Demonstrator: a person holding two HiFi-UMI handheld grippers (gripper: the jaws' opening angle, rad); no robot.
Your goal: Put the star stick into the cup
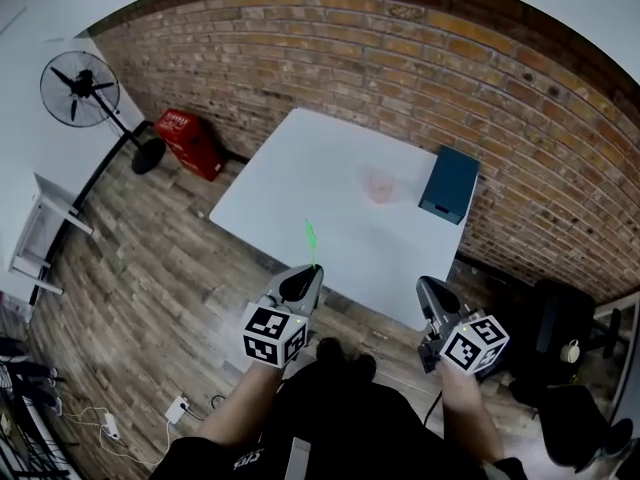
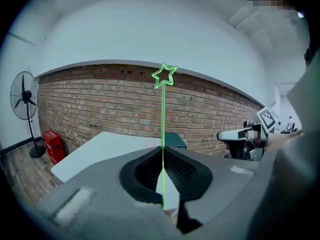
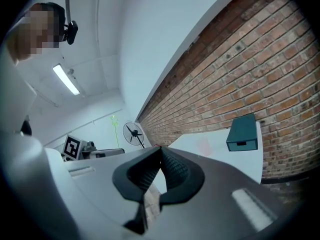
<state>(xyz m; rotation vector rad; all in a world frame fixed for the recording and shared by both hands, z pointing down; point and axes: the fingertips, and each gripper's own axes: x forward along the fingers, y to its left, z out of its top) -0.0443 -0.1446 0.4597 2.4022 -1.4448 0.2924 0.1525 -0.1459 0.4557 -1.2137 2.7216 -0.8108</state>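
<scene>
The left gripper (image 2: 163, 158) is clamped on the thin shaft of the star stick (image 2: 163, 109). The stick is held upright, star end up, short of the near edge of the table (image 1: 290, 163). The right gripper (image 3: 159, 156) is closed on nothing and is held alongside, also off the table. The cup (image 1: 380, 185), pale pink and see-through, stands towards the far side of the table, near a teal box (image 1: 450, 185) and well apart from the stick.

The step in hand is judged to be the carry to the cup. The stick is best kept vertical and firmly pinched, since so thin a shaft could swivel. Its lower end should be brought over the cup's mouth and lowered straight. The cup looks light, so its rim should not be knocked, and the stick should be released only once its end is inside.
</scene>
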